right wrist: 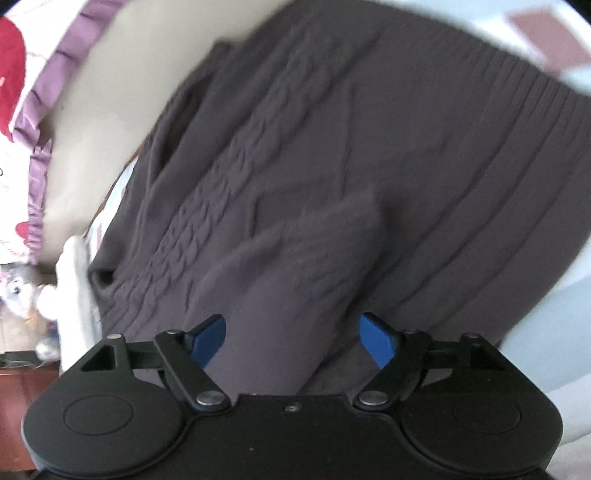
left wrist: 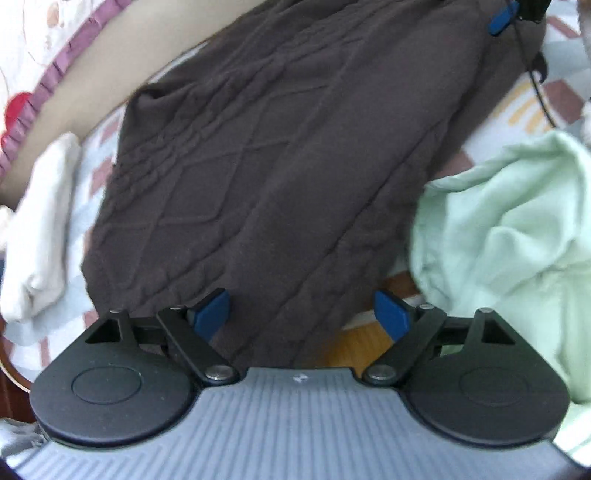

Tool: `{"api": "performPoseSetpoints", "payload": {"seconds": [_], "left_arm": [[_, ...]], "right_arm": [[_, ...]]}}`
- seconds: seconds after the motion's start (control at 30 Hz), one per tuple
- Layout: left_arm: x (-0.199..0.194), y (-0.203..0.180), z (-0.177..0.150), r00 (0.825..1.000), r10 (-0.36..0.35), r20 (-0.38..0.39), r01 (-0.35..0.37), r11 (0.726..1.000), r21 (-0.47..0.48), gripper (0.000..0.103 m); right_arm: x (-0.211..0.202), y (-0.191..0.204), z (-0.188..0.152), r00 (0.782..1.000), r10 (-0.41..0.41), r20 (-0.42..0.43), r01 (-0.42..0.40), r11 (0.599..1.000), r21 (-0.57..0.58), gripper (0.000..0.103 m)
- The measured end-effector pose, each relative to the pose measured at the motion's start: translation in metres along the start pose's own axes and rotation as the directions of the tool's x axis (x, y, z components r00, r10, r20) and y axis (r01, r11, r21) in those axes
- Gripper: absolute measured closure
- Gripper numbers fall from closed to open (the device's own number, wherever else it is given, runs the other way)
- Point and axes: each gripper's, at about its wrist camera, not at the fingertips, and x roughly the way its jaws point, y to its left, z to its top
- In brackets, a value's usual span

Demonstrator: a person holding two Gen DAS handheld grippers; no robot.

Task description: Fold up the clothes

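Observation:
A dark brown knitted garment with a cable pattern lies spread on the bed. In the left wrist view its near edge hangs over the bed's side. My left gripper stands open over that edge, with the cloth between its blue pads but not pressed. In the right wrist view the same garment fills the frame, its ribbed hem to the right. My right gripper is open around a raised fold of it, the pads apart from the cloth. A blue fingertip of the right gripper shows at the garment's far end.
A crumpled mint-green garment lies right of the brown one, and a white cloth lies left of it. The bed has a patterned sheet. A purple-frilled quilt is at the far left. Wooden floor shows below the bed's edge.

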Motion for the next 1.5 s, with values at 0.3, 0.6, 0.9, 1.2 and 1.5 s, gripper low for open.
{"api": "performPoseSetpoints", "payload": {"seconds": [0.3, 0.6, 0.9, 1.2, 1.5], "left_arm": [[-0.014, 0.062, 0.013, 0.996, -0.042, 0.08, 0.065, 0.948, -0.312, 0.08], [0.014, 0.145, 0.01, 0.985, -0.044, 0.167, 0.142, 0.76, -0.635, 0.077], [0.052, 0.167, -0.023, 0.984, -0.068, 0.165, 0.176, 0.524, -0.833, 0.069], [-0.008, 0.159, -0.024, 0.987, 0.04, 0.158, 0.081, 0.72, -0.689, 0.057], [-0.025, 0.112, -0.032, 0.984, -0.083, 0.156, 0.147, 0.874, -0.463, 0.033]], "right_arm": [[-0.01, 0.034, -0.013, 0.981, 0.167, 0.095, -0.134, 0.951, -0.279, 0.091], [0.006, 0.09, 0.029, 0.904, 0.318, 0.284, -0.181, 0.889, -0.42, 0.092], [0.018, 0.084, 0.023, 0.922, 0.341, 0.182, -0.244, 0.879, -0.411, 0.052], [0.069, 0.077, -0.026, 0.938, 0.201, -0.281, -0.29, 0.9, -0.324, 0.037], [0.074, 0.118, -0.048, 0.997, 0.009, -0.078, -0.059, 0.74, -0.67, 0.042]]}}
